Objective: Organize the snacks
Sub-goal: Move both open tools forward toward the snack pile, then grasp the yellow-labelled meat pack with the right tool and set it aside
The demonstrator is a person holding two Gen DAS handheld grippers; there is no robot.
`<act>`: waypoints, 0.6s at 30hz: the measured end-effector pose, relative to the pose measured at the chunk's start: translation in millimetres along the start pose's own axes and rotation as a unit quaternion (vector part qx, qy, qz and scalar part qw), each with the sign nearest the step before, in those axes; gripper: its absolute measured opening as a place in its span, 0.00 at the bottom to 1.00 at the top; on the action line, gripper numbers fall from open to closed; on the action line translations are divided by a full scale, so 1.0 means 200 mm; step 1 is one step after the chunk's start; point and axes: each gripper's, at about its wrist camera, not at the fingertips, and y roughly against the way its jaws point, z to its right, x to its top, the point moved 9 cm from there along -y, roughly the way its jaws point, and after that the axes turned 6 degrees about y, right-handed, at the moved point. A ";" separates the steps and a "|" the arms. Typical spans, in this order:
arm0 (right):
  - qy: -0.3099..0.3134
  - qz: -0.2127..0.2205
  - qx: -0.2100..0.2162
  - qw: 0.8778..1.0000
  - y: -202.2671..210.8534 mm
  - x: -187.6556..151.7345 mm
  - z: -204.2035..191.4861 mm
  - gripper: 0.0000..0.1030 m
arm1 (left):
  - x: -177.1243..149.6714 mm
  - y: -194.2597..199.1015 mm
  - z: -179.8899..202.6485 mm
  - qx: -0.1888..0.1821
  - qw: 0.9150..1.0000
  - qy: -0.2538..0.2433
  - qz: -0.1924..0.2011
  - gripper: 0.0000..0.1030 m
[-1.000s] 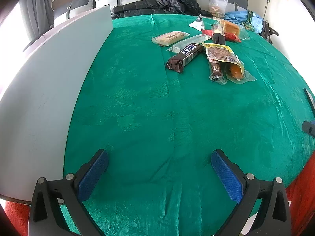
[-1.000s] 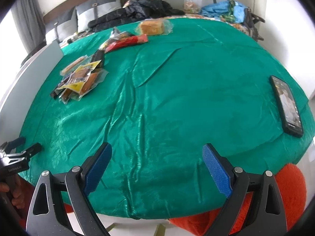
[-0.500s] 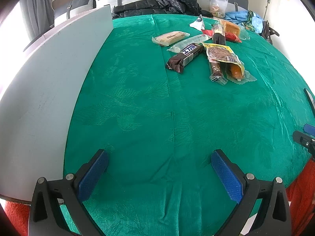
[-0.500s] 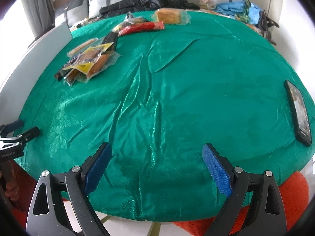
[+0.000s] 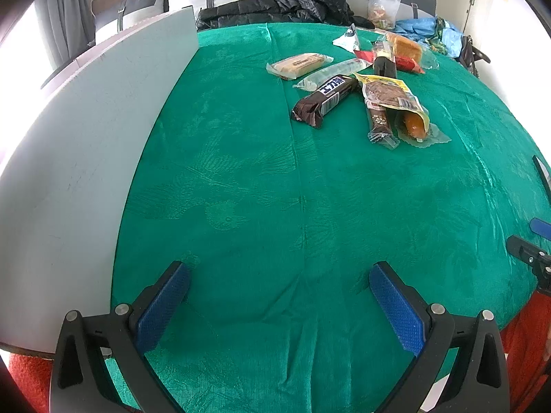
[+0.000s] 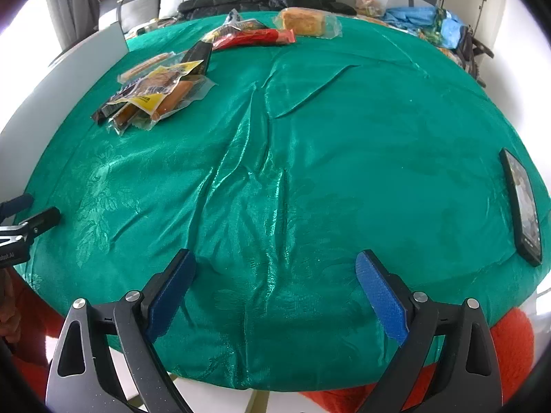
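A loose pile of wrapped snacks lies on the far part of the green tablecloth [image 5: 258, 189]: a brown chocolate bar [image 5: 323, 100], a yellow jerky pack [image 5: 387, 93], a sausage pack [image 5: 413, 124], a pale wafer pack [image 5: 298, 64]. In the right wrist view the same pile [image 6: 155, 89] is at upper left, with a red pack [image 6: 255, 38] and a bagged bread [image 6: 304, 24] behind it. My left gripper [image 5: 279, 304] is open over the near cloth, holding nothing. My right gripper [image 6: 275, 290] is open too, low over the near edge.
A grey board [image 5: 69, 158] covers the table's left side. A black phone [image 6: 521, 206] lies near the right edge. Dark jackets [image 5: 292, 3], a clear bag and blue cloth lie beyond the table. Orange fabric [image 6: 509, 344] shows below the near edge.
The right gripper has moved forward and up over the table edge; the snack pile now sits closer in its view. In the left wrist view the right gripper's tips have come in at the right edge.
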 end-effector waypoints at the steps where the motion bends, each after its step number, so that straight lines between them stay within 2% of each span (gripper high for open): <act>1: 0.000 0.000 0.000 1.000 0.00 0.00 0.00 0.94 | 0.00 0.00 0.00 0.000 1.000 -0.001 0.000 1.00; 8: 0.002 0.011 -0.001 1.000 -0.01 0.00 0.00 0.96 | 0.00 -0.01 0.00 -0.004 1.000 -0.007 0.005 1.00; 13: 0.002 -0.004 0.001 1.000 0.00 0.01 0.00 0.96 | 0.00 -0.01 0.01 -0.007 1.000 -0.013 0.006 1.00; 18: -0.027 0.002 0.067 0.997 0.03 0.14 -0.07 0.94 | 0.01 -0.01 0.01 -0.010 1.000 -0.017 0.011 1.00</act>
